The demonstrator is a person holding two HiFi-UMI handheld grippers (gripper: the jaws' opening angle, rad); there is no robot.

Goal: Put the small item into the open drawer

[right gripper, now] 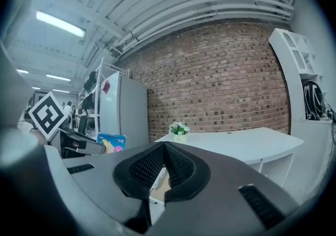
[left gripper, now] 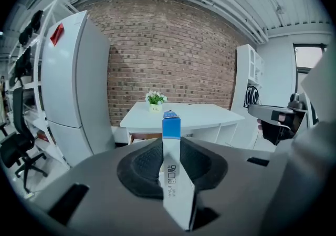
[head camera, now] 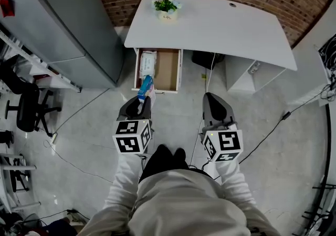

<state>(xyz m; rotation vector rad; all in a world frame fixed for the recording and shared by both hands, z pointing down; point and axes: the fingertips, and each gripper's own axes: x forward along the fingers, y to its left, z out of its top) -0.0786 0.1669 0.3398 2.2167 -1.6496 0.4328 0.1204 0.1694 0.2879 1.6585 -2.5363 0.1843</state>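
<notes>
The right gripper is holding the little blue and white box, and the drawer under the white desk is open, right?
Not quite. The left gripper is holding the blue and white box, not the right one. The left gripper view shows the box pinched between its jaws. The drawer under the white desk is open, as you said.
</notes>
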